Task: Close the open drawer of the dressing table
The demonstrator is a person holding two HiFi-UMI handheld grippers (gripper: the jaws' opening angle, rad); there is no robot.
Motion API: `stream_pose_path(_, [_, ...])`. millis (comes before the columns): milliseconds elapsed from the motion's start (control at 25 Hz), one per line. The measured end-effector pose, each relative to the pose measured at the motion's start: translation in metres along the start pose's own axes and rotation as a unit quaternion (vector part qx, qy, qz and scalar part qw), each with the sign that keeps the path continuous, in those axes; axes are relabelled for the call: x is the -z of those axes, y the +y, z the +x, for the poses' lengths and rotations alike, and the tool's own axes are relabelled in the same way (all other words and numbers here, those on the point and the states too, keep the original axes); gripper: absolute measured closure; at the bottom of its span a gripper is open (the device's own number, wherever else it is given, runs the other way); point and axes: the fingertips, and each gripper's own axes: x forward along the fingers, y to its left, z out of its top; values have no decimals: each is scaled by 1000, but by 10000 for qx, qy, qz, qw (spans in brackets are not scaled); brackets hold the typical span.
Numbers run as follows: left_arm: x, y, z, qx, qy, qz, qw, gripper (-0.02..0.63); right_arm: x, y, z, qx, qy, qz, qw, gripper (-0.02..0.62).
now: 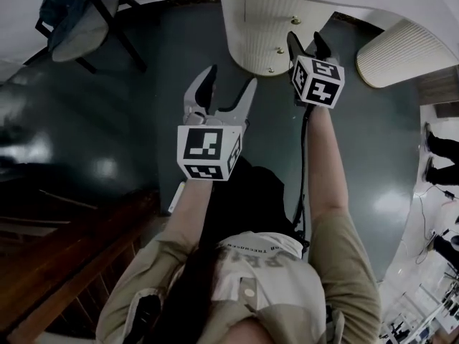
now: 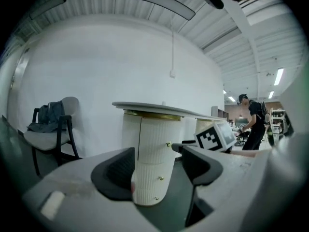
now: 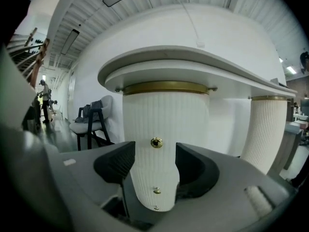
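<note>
right tongs (image 3: 154, 162) spread wide, nothing pinched, round brass knob (image 3: 156, 142) framed between the jaws, untouched | left tongs (image 2: 159, 170) spread, empty, held farther back | white ribbed cylindrical drawer pedestal (image 3: 165, 124) set under left end of white table top (image 3: 193, 66), drawer fronts seen flush

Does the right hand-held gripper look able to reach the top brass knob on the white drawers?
Probably yes: the right hand-held gripper, jaws open, points straight at the top brass knob, with nothing in between.
</note>
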Motion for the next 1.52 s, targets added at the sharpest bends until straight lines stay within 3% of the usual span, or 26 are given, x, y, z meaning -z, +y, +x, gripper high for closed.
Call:
stream_pose_path(360, [-93, -15, -36, -77, 377, -227, 9990, 284, -75, 10, -70, -59, 245, 119, 9996, 328])
stream_pose_path(840, [-290, -23, -90, -56, 323, -181, 9993, 286, -253, 33, -181, -175, 219, 342, 9990, 347])
stream_pose_path(1040, [-348, -23, -111, -127, 83, -147, 9998, 378, -314, 37, -226, -81, 36, 270, 9996, 374])
stream_pose_path(1280, [-379, -24, -128, -183, -182, -192, 9995, 490, -353, 42, -267, 22, -205, 32, 9998, 428])
stream_pose_path(1400, [-387, -29, -132, -166, -270, -127, 9994, 499, -365, 38, -283, 111, -366, 56, 9993, 493])
stream_pose_path(1520, [-397, -29, -137, -168, -418, -60, 9990, 552, -374, 36, -297, 186, -554, 169, 9981, 581])
